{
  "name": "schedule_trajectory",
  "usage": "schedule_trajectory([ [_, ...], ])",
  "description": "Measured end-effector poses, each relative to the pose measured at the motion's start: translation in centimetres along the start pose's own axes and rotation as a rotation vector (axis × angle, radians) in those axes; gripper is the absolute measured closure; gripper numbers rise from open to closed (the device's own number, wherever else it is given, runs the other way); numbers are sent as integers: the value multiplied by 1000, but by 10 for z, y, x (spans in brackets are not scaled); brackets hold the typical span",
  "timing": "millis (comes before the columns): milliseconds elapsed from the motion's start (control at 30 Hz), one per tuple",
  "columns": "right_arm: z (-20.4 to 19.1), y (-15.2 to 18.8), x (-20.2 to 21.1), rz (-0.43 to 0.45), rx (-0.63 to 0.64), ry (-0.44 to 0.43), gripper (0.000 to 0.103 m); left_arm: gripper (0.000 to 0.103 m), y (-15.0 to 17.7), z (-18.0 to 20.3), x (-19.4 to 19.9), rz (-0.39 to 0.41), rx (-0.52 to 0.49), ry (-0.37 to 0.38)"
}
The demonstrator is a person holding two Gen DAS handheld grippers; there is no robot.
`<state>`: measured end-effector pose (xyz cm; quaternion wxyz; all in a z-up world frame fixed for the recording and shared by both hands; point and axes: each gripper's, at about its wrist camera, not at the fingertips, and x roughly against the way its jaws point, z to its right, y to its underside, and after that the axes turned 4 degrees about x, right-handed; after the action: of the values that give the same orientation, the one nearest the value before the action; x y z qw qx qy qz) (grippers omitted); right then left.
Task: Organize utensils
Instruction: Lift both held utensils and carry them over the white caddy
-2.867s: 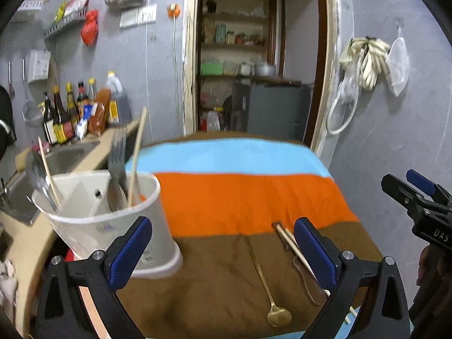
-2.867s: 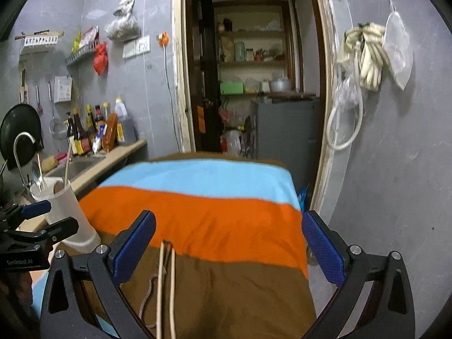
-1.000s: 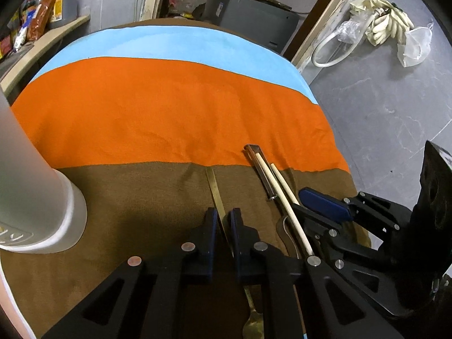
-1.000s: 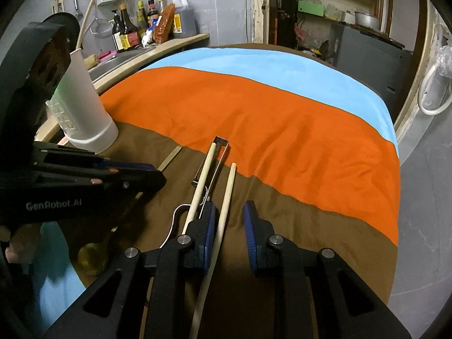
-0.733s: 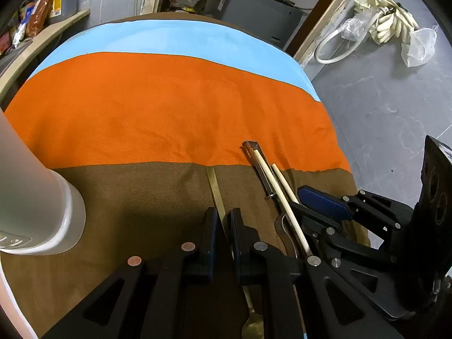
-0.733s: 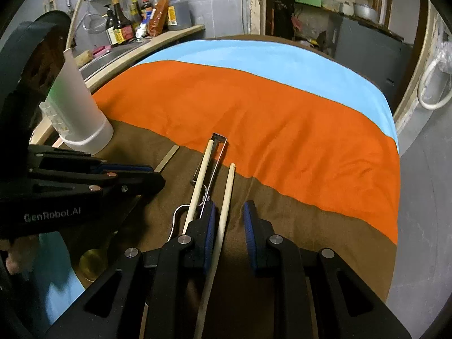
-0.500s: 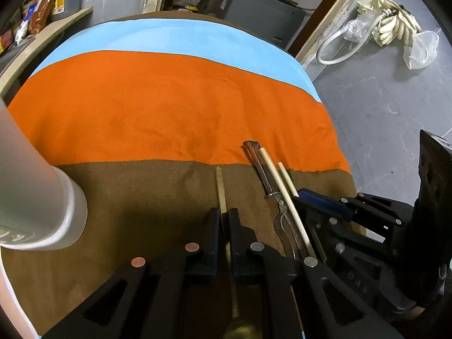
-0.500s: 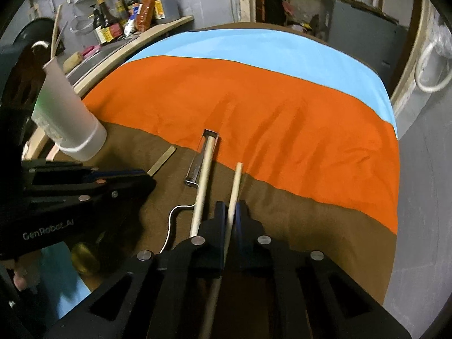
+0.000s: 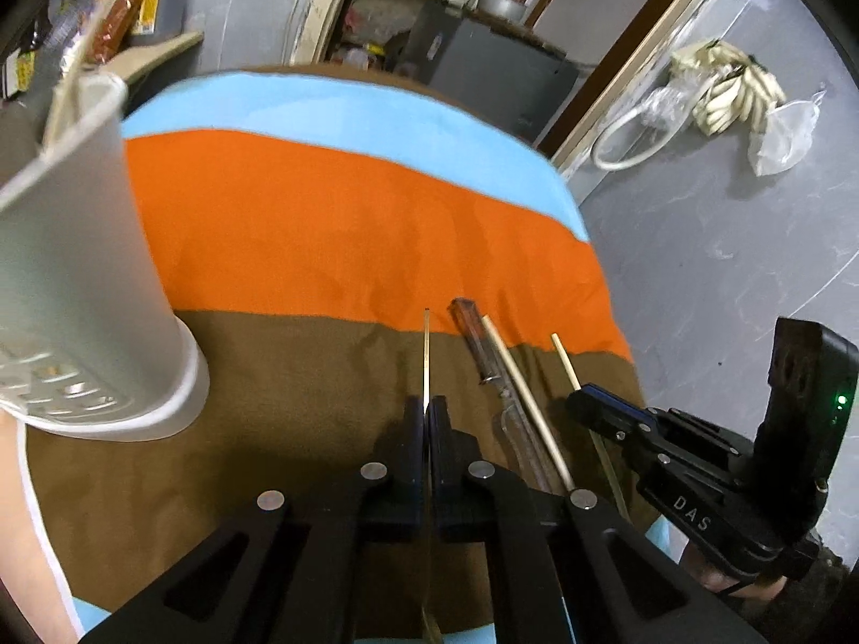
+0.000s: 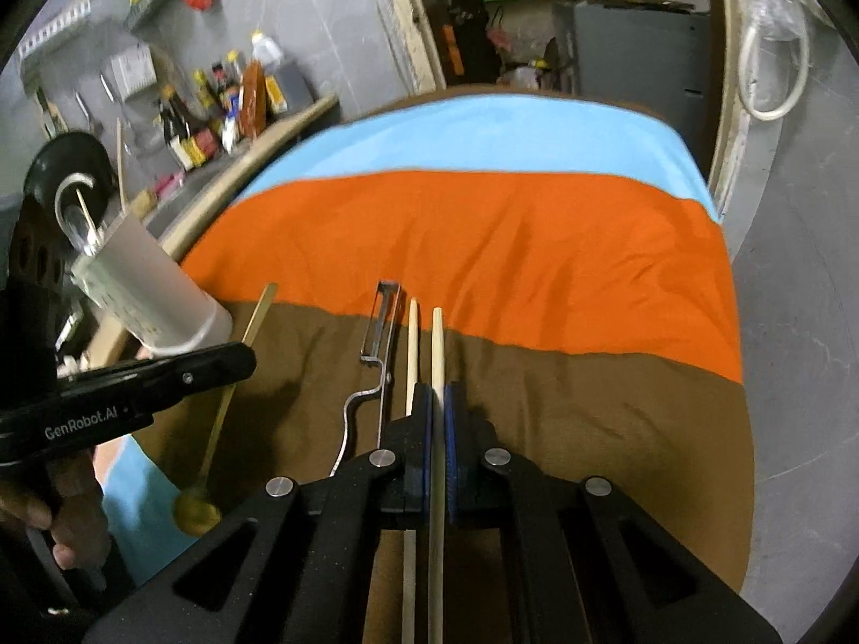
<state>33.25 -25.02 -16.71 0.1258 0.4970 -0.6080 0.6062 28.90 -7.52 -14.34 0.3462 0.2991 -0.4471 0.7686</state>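
Note:
My left gripper (image 9: 426,409) is shut on the handle of a gold spoon (image 9: 426,354) and holds it raised off the cloth; the spoon also shows in the right wrist view (image 10: 228,402). My right gripper (image 10: 437,396) is shut on a wooden chopstick (image 10: 437,343), lifted slightly. A second chopstick (image 10: 412,346) and a metal peeler (image 10: 378,343) lie on the brown stripe beside it. A white utensil holder (image 9: 80,290) with several utensils stands at the left, also seen in the right wrist view (image 10: 145,290).
The striped cloth (image 9: 349,214) covers the table, blue, orange and brown. A counter with bottles (image 10: 215,123) and a sink lies to the left. A doorway and grey cabinet (image 9: 483,64) are behind the table. The table's right edge drops to grey floor.
Both grippers closed on their utensils and lifted them: the left raised the spoon, the right raised one chopstick. Both views have tilted up, so the holder shows more.

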Motion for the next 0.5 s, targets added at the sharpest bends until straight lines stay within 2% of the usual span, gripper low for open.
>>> schedule_trajectory([
  [133, 3, 2, 15, 72, -15, -9, 99, 100, 2, -2, 15, 54, 0, 21],
  [500, -4, -2, 57, 387, -113, -105, 99, 100, -2, -7, 48, 168, -6, 60],
])
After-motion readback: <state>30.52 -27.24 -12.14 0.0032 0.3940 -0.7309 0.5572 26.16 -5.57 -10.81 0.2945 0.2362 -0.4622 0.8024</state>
